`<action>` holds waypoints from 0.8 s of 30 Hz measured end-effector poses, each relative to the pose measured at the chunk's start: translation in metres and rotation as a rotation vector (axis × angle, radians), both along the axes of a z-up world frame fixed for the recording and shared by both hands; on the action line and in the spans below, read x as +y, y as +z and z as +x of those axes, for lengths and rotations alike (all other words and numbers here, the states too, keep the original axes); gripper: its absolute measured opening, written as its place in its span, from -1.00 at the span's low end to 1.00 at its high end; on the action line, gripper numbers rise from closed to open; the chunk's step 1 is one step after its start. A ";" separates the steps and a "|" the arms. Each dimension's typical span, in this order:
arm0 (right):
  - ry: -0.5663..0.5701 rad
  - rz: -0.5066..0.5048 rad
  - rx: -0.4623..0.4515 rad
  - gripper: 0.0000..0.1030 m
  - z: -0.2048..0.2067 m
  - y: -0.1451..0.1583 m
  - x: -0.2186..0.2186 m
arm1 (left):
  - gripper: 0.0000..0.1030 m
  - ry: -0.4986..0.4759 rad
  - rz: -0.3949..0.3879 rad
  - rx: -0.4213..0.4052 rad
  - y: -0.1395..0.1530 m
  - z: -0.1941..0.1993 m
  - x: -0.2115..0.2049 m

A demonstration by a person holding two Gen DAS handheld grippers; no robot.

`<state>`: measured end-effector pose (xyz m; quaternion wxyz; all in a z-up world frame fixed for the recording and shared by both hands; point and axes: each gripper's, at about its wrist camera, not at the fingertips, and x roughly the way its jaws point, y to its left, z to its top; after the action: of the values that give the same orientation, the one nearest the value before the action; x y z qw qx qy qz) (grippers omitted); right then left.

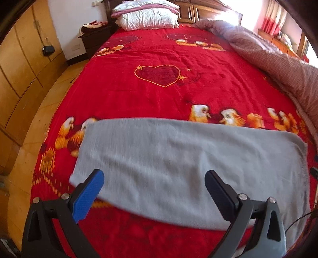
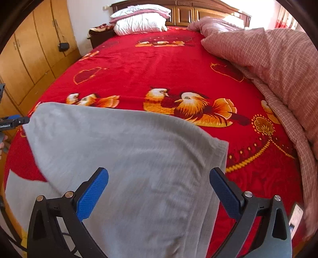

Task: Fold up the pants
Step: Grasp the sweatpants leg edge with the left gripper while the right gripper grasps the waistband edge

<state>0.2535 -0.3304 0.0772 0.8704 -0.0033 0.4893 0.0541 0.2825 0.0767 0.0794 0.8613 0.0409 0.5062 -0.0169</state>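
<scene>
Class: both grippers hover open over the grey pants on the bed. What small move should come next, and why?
Probably lower the right gripper and close it on the grey pants near their right edge. Both it and the left gripper are open and hold nothing, while the pants lie spread on the red bedspread, so folding likely needs a grasp first.

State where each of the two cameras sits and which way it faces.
Left wrist: on the left gripper, low over the bed's foot, facing the headboard across the grey pants; its open fingers show.
Right wrist: on the right gripper, facing likewise; its open fingers show, left gripper at the edge.
Shared: pants, red blanket, pillows, quilt.
</scene>
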 end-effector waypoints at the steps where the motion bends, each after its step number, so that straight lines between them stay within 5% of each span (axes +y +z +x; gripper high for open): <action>1: -0.004 -0.002 0.007 1.00 0.005 -0.002 -0.002 | 0.99 -0.009 0.008 0.007 -0.004 0.008 0.000; 12: 0.023 -0.079 0.084 1.00 0.068 -0.033 -0.014 | 0.99 -0.078 0.098 0.049 -0.049 0.080 0.008; 16: 0.041 -0.091 0.133 0.84 0.085 -0.049 -0.014 | 0.99 -0.101 0.109 0.074 -0.065 0.098 0.009; 24: 0.046 -0.076 0.124 0.87 0.098 -0.062 -0.010 | 0.97 -0.054 0.020 0.044 -0.076 0.108 0.017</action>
<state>0.3516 -0.3409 0.0157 0.8363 -0.0442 0.5436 0.0556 0.3908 0.0939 0.0039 0.8486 0.0627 0.5241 -0.0360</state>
